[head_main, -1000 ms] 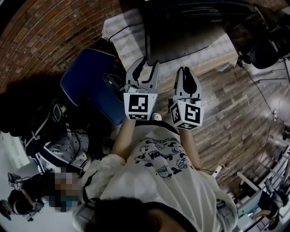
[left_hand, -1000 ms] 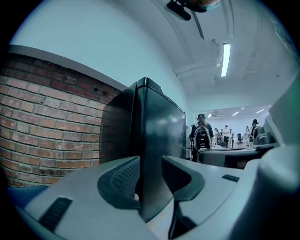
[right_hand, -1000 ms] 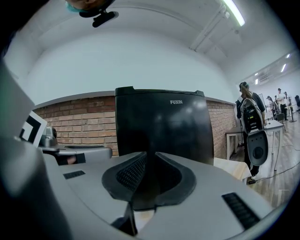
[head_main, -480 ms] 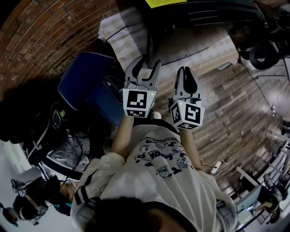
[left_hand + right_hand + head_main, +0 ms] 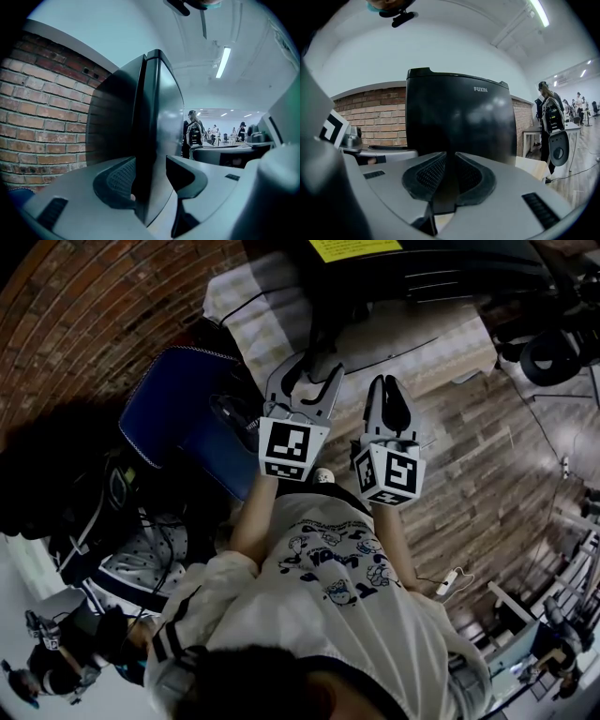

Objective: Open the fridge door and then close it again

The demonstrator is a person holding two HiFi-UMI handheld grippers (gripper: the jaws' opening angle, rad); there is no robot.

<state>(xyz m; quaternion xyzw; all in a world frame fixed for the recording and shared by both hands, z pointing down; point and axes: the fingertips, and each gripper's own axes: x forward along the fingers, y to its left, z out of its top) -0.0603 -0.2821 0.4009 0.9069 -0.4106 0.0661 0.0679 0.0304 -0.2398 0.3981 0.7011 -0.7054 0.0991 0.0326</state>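
The black fridge [image 5: 394, 296] stands ahead of me, its top seen from above in the head view. My left gripper [image 5: 309, 367] is open and straddles the front left edge of the fridge door [image 5: 157, 122]. In the left gripper view that edge runs up between the two pads, close against the left pad [image 5: 119, 180]. My right gripper [image 5: 387, 382] is shut with nothing in it and is held beside the left one, short of the fridge front [image 5: 459, 117], which bears the print FUXIN.
A brick wall [image 5: 42, 108] runs left of the fridge. A blue padded seat [image 5: 178, 413] and dark bags [image 5: 103, 502] with cables lie at my left. A cloth-covered low table [image 5: 253, 310] carries the fridge. People [image 5: 551, 119] and an office chair [image 5: 558, 147] stand at right.
My left gripper has moved forward and a little right, so its jaws now straddle the fridge door's edge. The right gripper has barely moved.
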